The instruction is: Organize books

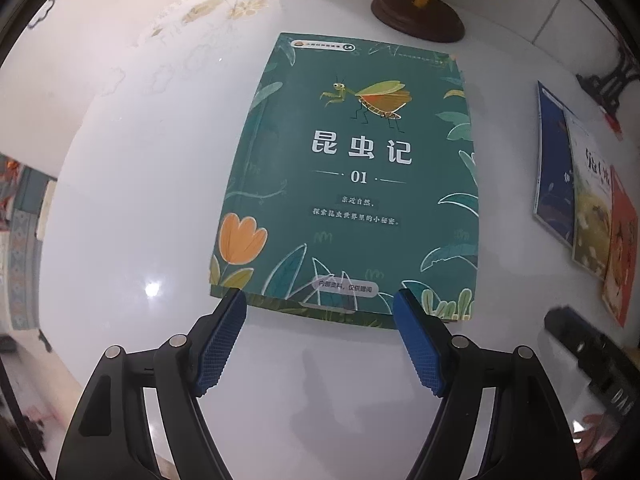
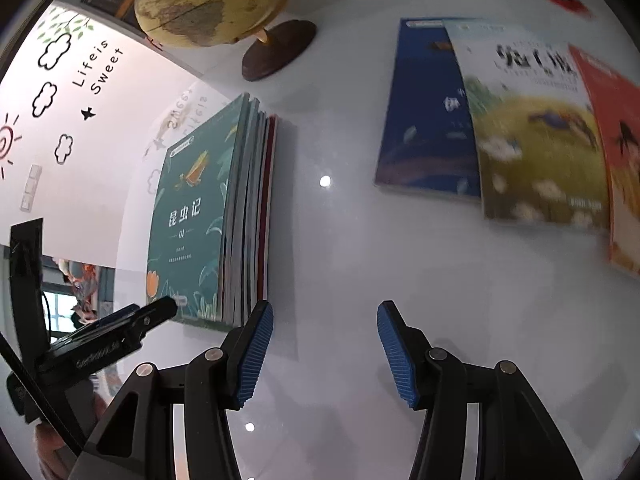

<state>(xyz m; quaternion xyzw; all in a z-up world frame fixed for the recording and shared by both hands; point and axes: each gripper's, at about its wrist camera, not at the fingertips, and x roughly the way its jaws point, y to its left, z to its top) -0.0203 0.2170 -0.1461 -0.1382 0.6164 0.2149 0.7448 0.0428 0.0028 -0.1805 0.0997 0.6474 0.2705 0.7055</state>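
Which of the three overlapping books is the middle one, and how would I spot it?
Start at the globe on the white table, then look right to three loose overlapping books. The middle book rests on the blue book and under the orange book. Only it shows a yellow-green meadow beneath a pale sky.

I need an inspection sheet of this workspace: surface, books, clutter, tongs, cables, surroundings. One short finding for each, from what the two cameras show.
Surface: white glossy table, bare between the book groups.
Job's things: stack of books with a green book on top; three loose books overlapping, lying apart from the stack.
Clutter: globe on a dark round base, behind the stack.
Tongs: left tongs open at the stack's near edge, holding nothing; right tongs open over bare table, holding nothing.
Cables: nothing seen.
Surroundings: white wall with cloud, sun and "Life is Sweet" decals.
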